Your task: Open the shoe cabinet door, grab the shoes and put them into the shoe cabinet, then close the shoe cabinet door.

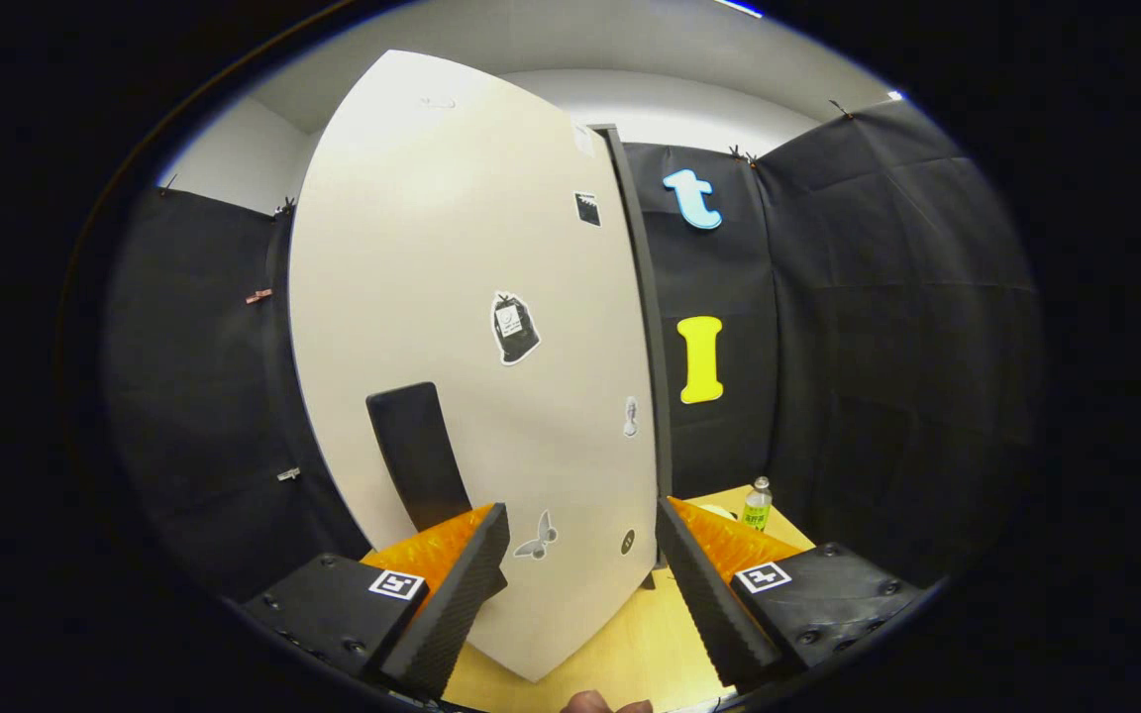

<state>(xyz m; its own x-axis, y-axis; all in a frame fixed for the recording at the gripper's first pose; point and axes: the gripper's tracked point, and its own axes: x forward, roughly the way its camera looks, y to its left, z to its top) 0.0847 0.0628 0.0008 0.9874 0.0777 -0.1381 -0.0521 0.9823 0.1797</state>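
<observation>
The shoe cabinet's pale door (452,327) stands just ahead of my fingers, with several small stickers on its face. A dark upright handle (417,456) is fixed low on the door, just beyond my left finger (462,584). The door's dark edge (645,327) runs down its right side, close to my right finger (704,584). My gripper (582,540) is open, and the lower part of the door shows in the gap between the fingers. I cannot tell whether the fingers touch the door. No shoes are in sight.
A light wooden tabletop (630,644) lies under the cabinet. A small bottle with a green label (756,503) stands on it past the right finger. Black cloth walls close the booth on both sides. A bit of a hand (605,704) shows below the gripper.
</observation>
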